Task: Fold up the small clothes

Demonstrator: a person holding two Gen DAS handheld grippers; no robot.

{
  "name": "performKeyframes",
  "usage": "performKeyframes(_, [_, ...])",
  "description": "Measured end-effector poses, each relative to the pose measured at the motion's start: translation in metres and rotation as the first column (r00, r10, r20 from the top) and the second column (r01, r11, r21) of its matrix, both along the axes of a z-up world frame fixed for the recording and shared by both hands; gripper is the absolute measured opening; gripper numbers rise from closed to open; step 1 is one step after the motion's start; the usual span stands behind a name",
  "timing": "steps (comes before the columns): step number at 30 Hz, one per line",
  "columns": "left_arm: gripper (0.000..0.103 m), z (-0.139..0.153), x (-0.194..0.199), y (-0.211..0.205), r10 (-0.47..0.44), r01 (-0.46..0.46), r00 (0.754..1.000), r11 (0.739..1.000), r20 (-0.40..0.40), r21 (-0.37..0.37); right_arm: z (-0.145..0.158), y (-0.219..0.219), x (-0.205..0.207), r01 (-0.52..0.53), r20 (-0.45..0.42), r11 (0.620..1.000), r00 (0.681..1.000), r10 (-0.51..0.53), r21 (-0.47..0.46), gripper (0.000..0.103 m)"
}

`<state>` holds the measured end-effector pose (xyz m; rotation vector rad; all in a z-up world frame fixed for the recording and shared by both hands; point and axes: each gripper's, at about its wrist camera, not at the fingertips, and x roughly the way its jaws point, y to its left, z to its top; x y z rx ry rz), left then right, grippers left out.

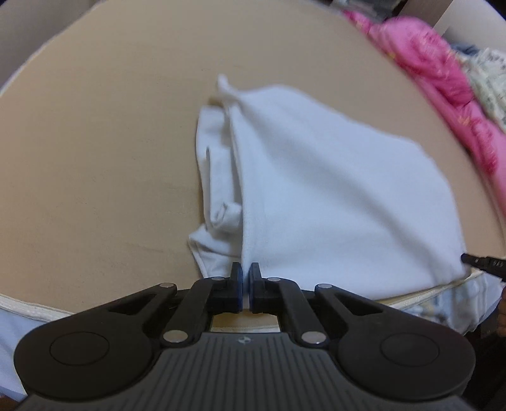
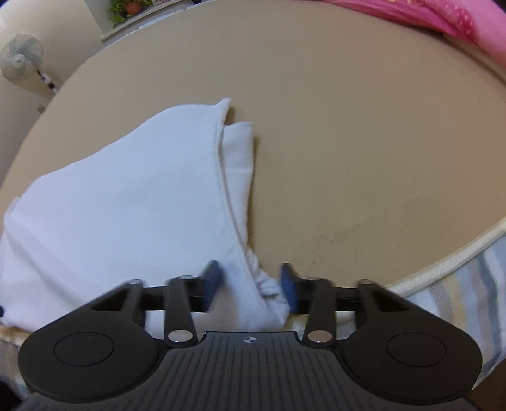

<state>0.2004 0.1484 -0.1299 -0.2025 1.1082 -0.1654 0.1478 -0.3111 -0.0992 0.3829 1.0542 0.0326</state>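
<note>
A small white garment (image 1: pixel 316 189) lies partly folded on the tan table (image 1: pixel 95 142), one half laid over the other. My left gripper (image 1: pixel 246 278) is shut on the garment's near folded edge. In the right wrist view the same white garment (image 2: pixel 126 205) fills the left half. My right gripper (image 2: pixel 249 281) is open, its blue pads either side of the garment's near right corner, which lies between the jaws. A tip of the right gripper shows in the left wrist view (image 1: pixel 480 262) at the garment's right corner.
A pile of pink cloth (image 1: pixel 442 79) and patterned clothes (image 1: pixel 487 79) lies along the far right of the table. The table's cream front rim (image 2: pixel 442 262) runs close below both grippers. A fan (image 2: pixel 20 57) and a plant (image 2: pixel 126 8) stand beyond the far left edge.
</note>
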Motion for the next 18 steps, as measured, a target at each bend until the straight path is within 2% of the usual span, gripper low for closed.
performKeyframes(2, [0.003,0.008,-0.009,0.009,0.029,-0.028,0.999,0.999,0.026,-0.038,0.014,-0.003,-0.012,0.027,0.093,1.0,0.995,-0.027,0.002,0.003])
performKeyframes(4, [0.003,0.0,-0.01,0.012,0.053,-0.054,0.998,0.998,-0.024,-0.017,0.021,-0.013,-0.024,0.088,0.151,0.994,0.984,-0.096,0.058,0.003])
performKeyframes(6, [0.005,-0.016,-0.007,0.005,0.046,-0.043,0.994,0.998,-0.095,0.04,0.005,-0.016,-0.021,0.11,0.07,0.993,0.991,-0.112,0.033,0.003])
performKeyframes(7, [0.01,-0.021,-0.005,0.0,0.036,-0.026,0.992,0.996,-0.122,0.083,-0.005,-0.014,-0.017,0.099,0.015,0.995,0.995,-0.1,0.011,0.005])
performKeyframes(8, [0.011,-0.019,-0.006,-0.002,0.033,-0.022,0.993,0.995,-0.115,0.1,-0.014,-0.011,-0.016,0.084,-0.034,0.996,0.996,-0.084,0.0,0.005])
performKeyframes(9, [0.014,-0.014,-0.008,-0.003,0.038,-0.029,0.996,0.994,-0.086,0.102,-0.014,-0.009,-0.015,0.082,-0.031,0.996,0.996,-0.083,-0.016,0.007])
performKeyframes(10, [0.014,-0.003,-0.013,-0.003,0.051,-0.048,0.998,0.993,-0.025,0.109,-0.009,-0.008,-0.017,0.089,-0.009,0.995,0.996,-0.089,-0.046,0.015])
performKeyframes(12, [0.014,0.018,-0.025,-0.004,0.061,-0.074,0.992,0.99,0.107,0.121,0.011,-0.006,-0.026,0.128,0.095,0.983,0.989,-0.116,-0.129,0.022])
performKeyframes(14, [0.014,0.033,-0.034,-0.009,0.033,-0.054,0.978,0.994,0.205,0.095,0.026,-0.003,-0.036,0.128,0.2,0.982,0.975,-0.1,-0.135,0.027])
performKeyframes(16, [0.014,0.038,-0.037,-0.019,-0.019,-0.003,0.968,0.996,0.248,0.09,0.03,0.003,-0.039,0.067,0.248,0.994,0.968,-0.044,-0.086,0.028])
performKeyframes(18, [0.014,0.032,-0.033,-0.028,-0.054,0.03,0.971,0.994,0.233,0.106,0.023,0.012,-0.036,-0.009,0.243,0.998,0.97,0.022,-0.058,0.028])
